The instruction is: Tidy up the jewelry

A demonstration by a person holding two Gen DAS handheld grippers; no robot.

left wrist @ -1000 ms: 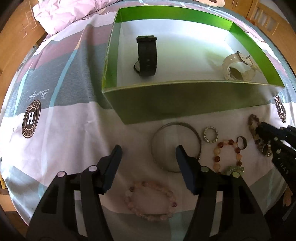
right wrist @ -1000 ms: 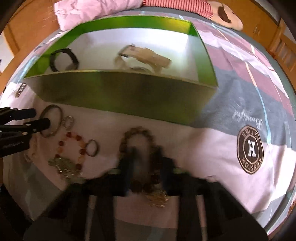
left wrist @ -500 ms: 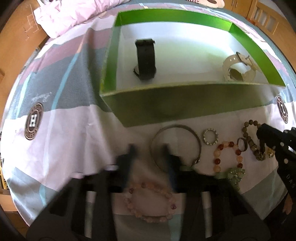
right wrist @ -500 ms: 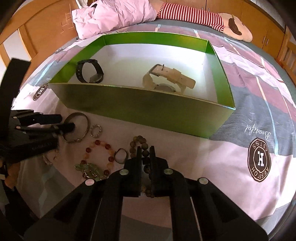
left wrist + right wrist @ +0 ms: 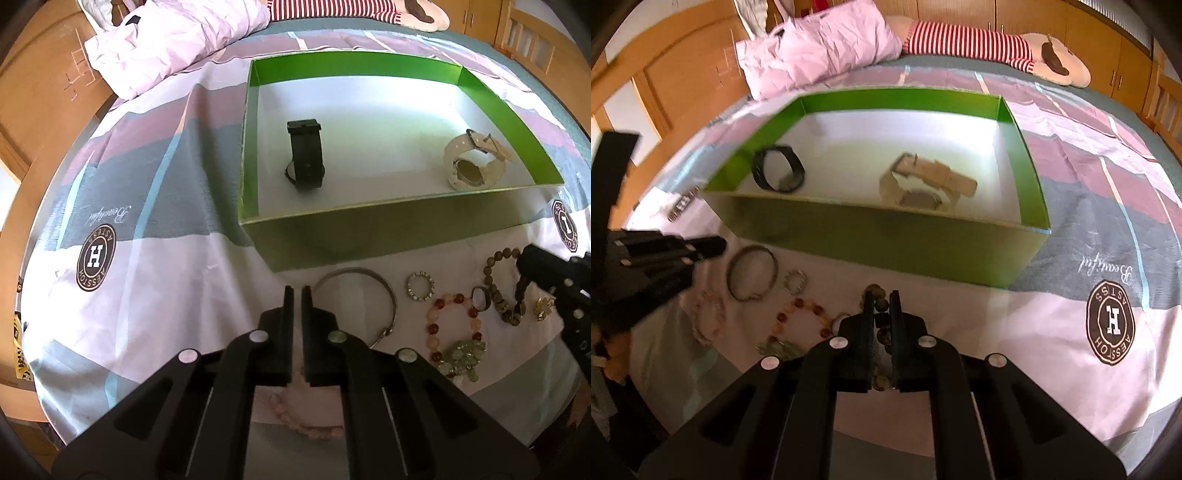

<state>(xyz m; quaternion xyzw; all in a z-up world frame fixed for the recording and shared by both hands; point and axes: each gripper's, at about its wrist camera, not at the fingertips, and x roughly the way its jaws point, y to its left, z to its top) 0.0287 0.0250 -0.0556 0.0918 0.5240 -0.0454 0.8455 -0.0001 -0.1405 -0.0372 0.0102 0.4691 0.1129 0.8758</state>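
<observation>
Right gripper [image 5: 882, 306] clamped on brown bead bracelet [image 5: 881, 304], just in front of green box [image 5: 886, 243]. Left gripper [image 5: 294, 295] closed, pink bracelet [image 5: 295, 417] beneath; hold unclear. Lift clear of near wall; lower gently beside watches.

— How does the left gripper [image 5: 294, 291] stand?
— Angled steeply down, its black jaws drawn together to a thin slit.
— And the right gripper [image 5: 881, 295]?
— Also pitched down, its black jaws clamped on a brown beaded bracelet [image 5: 881, 304].
</observation>
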